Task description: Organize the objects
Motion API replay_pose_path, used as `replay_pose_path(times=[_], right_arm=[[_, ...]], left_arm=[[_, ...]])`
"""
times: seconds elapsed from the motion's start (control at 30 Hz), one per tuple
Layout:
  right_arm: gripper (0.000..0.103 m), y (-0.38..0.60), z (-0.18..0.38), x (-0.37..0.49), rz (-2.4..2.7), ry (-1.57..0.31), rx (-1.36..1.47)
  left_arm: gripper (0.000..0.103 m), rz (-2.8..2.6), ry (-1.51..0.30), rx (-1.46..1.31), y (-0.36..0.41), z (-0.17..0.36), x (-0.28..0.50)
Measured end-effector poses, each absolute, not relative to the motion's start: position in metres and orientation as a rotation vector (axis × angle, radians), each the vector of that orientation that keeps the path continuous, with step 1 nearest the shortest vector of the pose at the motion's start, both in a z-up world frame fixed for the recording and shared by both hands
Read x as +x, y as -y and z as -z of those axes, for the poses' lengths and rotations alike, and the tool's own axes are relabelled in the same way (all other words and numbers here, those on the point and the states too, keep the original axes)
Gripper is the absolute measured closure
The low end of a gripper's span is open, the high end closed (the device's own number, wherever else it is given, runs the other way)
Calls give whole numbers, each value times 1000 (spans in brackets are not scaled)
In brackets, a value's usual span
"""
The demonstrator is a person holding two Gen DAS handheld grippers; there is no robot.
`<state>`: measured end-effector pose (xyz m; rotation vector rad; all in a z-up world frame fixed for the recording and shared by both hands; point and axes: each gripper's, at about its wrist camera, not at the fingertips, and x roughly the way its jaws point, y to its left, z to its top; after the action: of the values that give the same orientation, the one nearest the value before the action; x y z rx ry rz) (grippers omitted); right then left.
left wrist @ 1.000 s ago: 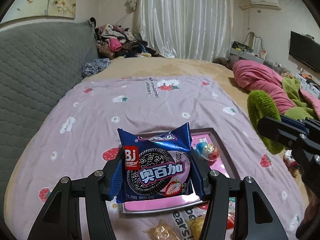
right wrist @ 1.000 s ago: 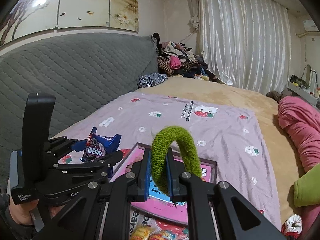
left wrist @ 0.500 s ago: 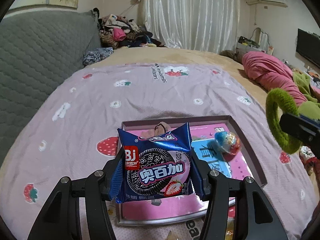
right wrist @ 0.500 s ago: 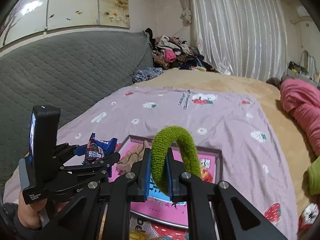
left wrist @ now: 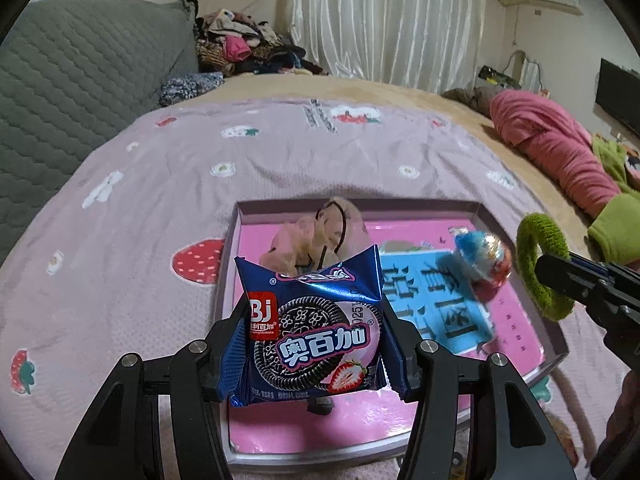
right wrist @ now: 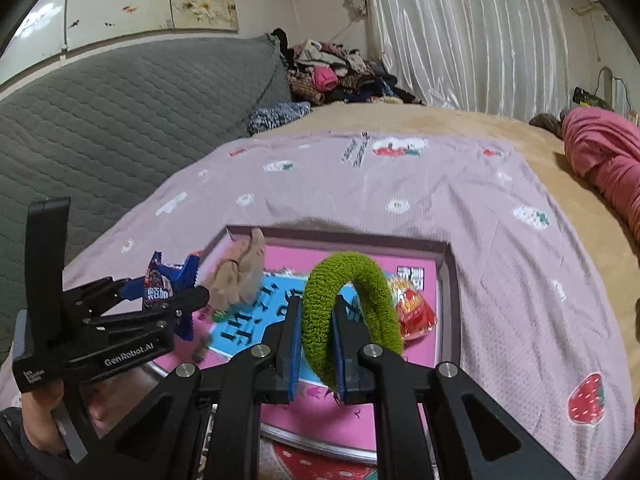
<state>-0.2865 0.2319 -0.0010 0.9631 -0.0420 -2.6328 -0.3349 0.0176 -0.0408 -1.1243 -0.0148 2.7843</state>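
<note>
Left gripper point(left wrist: 314, 344): jaws about half open, clamped on both side edges of a blue cookie packet point(left wrist: 312, 332). Packet upright, print facing the camera, held in the air over the near-left part of the tray point(left wrist: 558, 350).

Right gripper point(right wrist: 316, 346): jaws nearly shut, pinching the green hair tie point(right wrist: 352, 312) at one point of its loop; the rest of the ring stands up and arcs to the right. It hangs above the tray's middle.

Tray: shallow, pink floor with a blue printed panel, lying on the bed's lilac strawberry-print sheet point(left wrist: 160, 184). In it: a beige scrunchie point(left wrist: 320, 236) with a black elastic at the far-left corner, and a foil-wrapped candy point(left wrist: 486, 258) at the right side.

Left hand point(right wrist: 44, 420) visible gripping its handle.
</note>
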Motion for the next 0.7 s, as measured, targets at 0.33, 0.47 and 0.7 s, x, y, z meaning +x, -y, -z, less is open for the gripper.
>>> replay_pose_path(times=[0.33,0.47,0.7], right_arm=[[89,-223,29,-297,2574,-22,1067],[89,-217,38,-299,2544,-44,1106],[89,-211,54,-305,2501,-82,1202]], left_arm=[[44,-2732,-34,-1170,-33,63,-339],[44,-2716,-46,-1177,-37,67,-340],[44,-2676,-59,-1242,-41,80,-344]])
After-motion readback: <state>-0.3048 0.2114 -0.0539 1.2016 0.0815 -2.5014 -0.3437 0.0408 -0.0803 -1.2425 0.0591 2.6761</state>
